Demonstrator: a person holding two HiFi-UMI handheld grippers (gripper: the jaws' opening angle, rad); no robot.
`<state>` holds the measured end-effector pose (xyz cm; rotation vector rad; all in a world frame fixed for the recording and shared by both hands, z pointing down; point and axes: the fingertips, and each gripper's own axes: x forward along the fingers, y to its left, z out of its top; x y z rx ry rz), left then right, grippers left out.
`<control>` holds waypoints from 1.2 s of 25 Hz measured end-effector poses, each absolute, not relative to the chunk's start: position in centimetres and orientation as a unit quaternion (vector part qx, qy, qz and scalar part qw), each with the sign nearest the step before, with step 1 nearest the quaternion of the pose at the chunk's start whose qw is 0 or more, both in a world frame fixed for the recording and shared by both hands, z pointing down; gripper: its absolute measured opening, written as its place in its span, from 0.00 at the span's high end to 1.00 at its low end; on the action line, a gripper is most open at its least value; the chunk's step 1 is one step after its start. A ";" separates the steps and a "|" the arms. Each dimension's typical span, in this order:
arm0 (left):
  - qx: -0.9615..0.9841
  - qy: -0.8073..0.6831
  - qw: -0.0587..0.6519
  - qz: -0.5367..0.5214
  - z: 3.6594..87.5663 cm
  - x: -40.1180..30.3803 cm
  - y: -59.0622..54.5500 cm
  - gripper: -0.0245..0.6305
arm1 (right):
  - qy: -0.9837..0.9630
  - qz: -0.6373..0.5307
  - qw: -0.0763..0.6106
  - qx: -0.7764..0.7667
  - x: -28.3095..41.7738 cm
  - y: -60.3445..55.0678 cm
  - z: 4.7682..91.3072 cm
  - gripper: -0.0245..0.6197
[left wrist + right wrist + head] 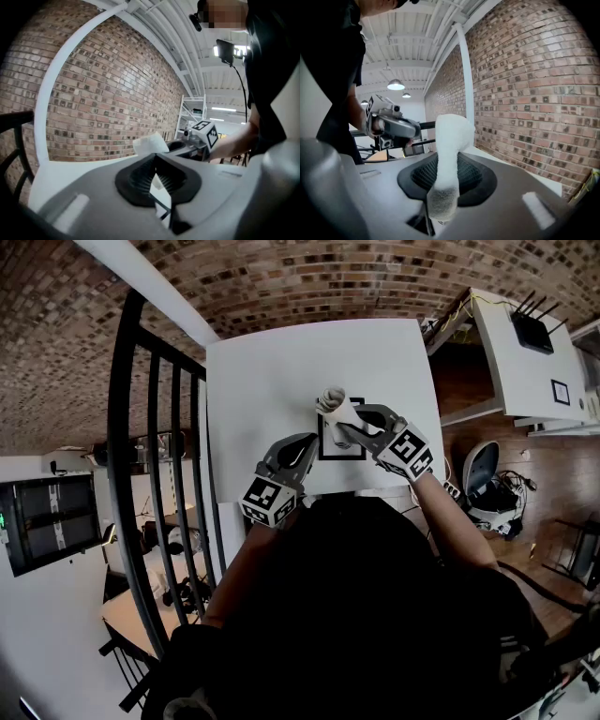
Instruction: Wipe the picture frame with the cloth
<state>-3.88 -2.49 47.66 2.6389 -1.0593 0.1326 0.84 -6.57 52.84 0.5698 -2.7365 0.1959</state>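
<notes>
A brick wall (281, 277) is running along the far side of the room, and a white surface (281, 381) is standing against it. A black railing (150, 474) is rising just left of the surface. A person in dark clothing is leaning over the near edge, reaching forward with both arms.

The picture frame (341, 457), a thin black square around a white middle, is sitting near the near edge of the surface, right of its middle. I cannot tell whether it is lying flat or tipped up.

The left gripper (309, 444) is coming in from the near left and meeting the frame's left edge. In the left gripper view its ribbed fingers (138, 180) are closing in on a thin black edge of the frame (164, 206), which is sitting between them, so the left gripper (157, 180) is grasping the frame.

The right gripper (352, 421) is reaching in from the near right, over the frame. Its fingers (471, 176) are clenching a white fluffy cloth (450, 140), which is sticking up and bending over past the tips of the right gripper (445, 178). From the head view the cloth (331, 401) is hanging over the frame's far left corner; whether it is touching the frame I cannot tell. The two grippers are facing each other, close together.
</notes>
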 end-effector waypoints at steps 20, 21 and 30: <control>0.911 -0.374 0.165 0.058 49.8 -4.9 -1.4 0.96 | -0.879 -0.070 0.471 0.043 -3.9 -11.5 66.7 0.81; 0.910 -0.378 0.164 0.058 50.1 -5.2 -1.4 0.96 | -0.873 -0.073 0.481 0.035 -4.1 -11.6 67.4 0.81; 0.904 -0.386 0.172 0.060 50.7 -6.2 -1.5 0.96 | -0.851 -0.091 0.517 0.005 -6.6 -13.5 70.3 0.81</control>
